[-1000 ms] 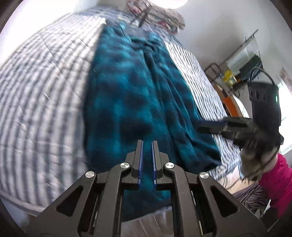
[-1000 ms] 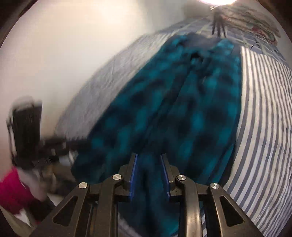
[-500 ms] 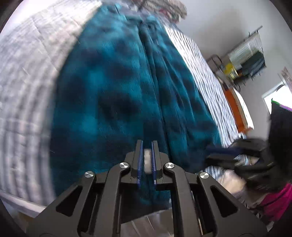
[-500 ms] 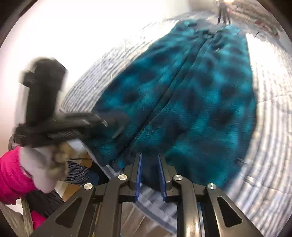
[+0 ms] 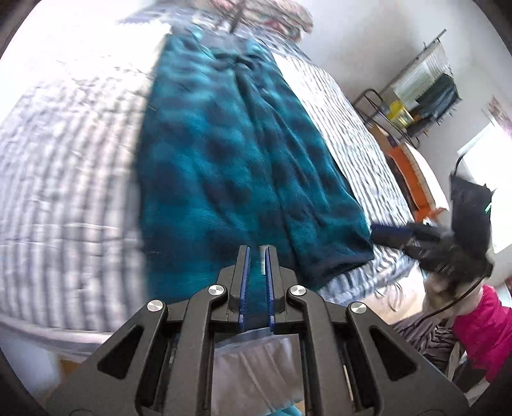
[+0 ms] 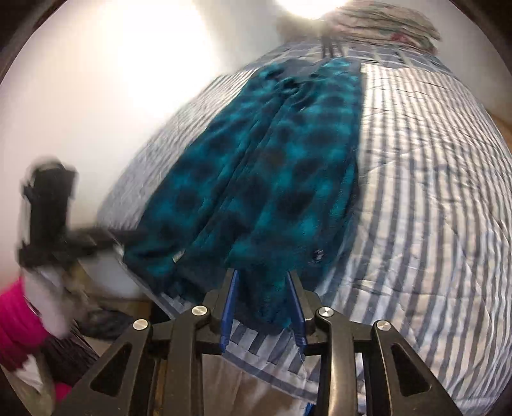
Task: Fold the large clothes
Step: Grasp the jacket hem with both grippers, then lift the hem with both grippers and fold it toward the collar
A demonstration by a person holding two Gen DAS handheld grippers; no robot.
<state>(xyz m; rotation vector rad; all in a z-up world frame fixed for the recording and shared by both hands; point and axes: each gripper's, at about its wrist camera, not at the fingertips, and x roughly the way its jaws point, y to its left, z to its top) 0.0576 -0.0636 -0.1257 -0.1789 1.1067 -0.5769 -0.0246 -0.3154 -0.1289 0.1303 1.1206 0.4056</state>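
Item: teal and dark-blue checked fleece garment (image 5: 230,166), large, laid lengthwise along a bed (image 5: 64,179), its far end toward the pillows (image 5: 272,12) and its near hem reaching the foot edge of the mattress. Two long panels lie side by side with a seam or fold running down the middle. Same garment in the right wrist view (image 6: 272,179), hem draping slightly over the bed edge.

Support: bed covered with a blue-and-white striped quilt (image 6: 432,198); the garment lies roughly along its centre line, with striped cover showing on both sides.

Left gripper (image 5: 256,275): fingers a narrow gap apart, with garment fabric showing in the gap at the near hem; whether they pinch the cloth cannot be told. Also seen in the right wrist view (image 6: 121,238), blurred, at the hem's left corner.

Right gripper (image 6: 262,307): fingers set well apart, straddling the near hem of the garment, not closed on it. Also seen in the left wrist view (image 5: 384,232), its tip at the hem's right corner, blurred.

Surroundings: clothes rack (image 5: 425,92) with hanging items against the wall beyond the bed; orange furniture (image 5: 412,179) beside the bed; pink sleeve (image 5: 486,323) of the person
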